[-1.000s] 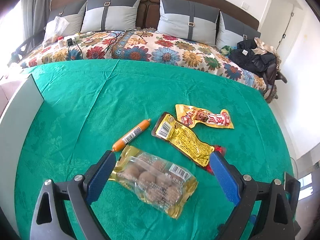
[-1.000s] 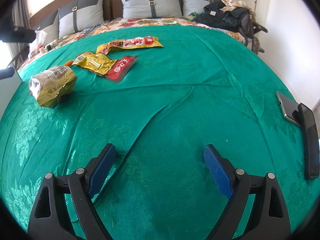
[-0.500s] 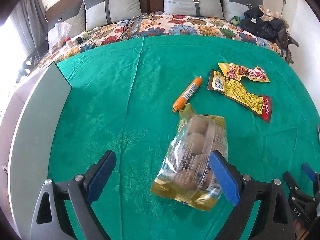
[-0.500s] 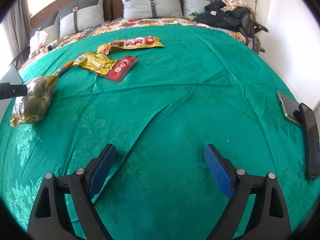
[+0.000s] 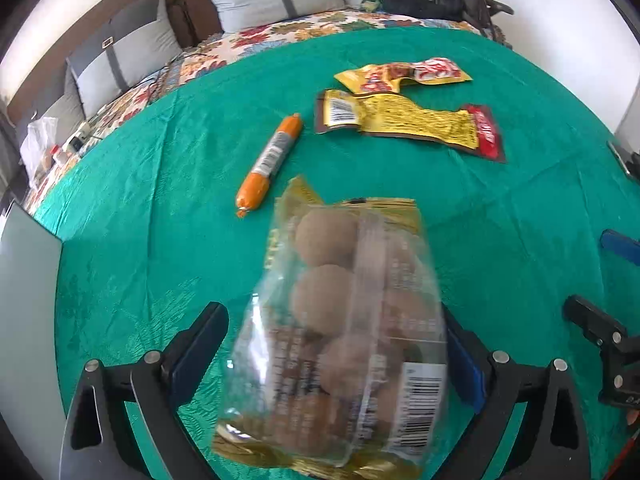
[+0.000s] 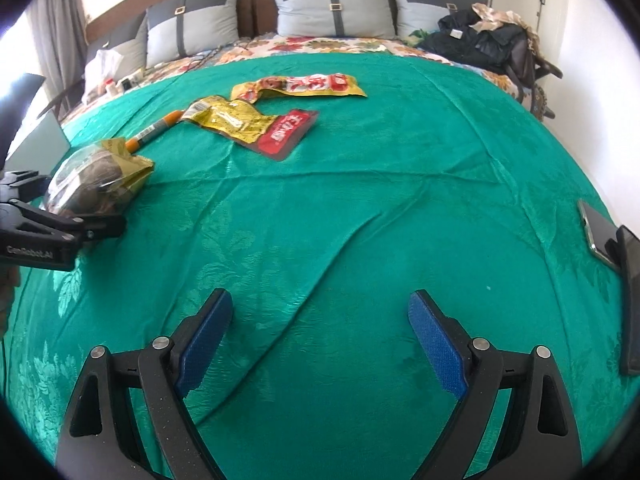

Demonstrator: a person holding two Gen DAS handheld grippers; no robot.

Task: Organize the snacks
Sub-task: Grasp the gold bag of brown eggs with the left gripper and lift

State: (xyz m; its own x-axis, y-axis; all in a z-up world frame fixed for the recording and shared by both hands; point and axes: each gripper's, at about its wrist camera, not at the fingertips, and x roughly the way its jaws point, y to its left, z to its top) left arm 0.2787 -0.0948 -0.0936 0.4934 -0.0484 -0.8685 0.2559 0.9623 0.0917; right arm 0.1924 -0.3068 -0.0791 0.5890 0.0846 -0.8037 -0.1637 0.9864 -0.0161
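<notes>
A clear and gold bag of brown round snacks (image 5: pixel 344 344) lies between the jaws of my left gripper (image 5: pixel 332 352), which stand wide apart and do not squeeze it. The bag also shows in the right wrist view (image 6: pixel 96 176). Beyond it lie an orange sausage stick (image 5: pixel 270 160), a yellow and red packet (image 5: pixel 412 124) and a yellow packet with red print (image 5: pixel 404 76). My right gripper (image 6: pixel 320 336) is open and empty over bare green cloth (image 6: pixel 360 200).
A grey flat panel (image 5: pixel 24 300) stands at the left edge of the cloth. Two phones (image 6: pixel 616 256) lie at the right edge. Pillows (image 6: pixel 332 4) and a dark pile of clothes (image 6: pixel 480 44) sit at the back.
My left gripper has swung and closed in on the snack bag, which now fills the space between its jaws. The right gripper has stayed still.
</notes>
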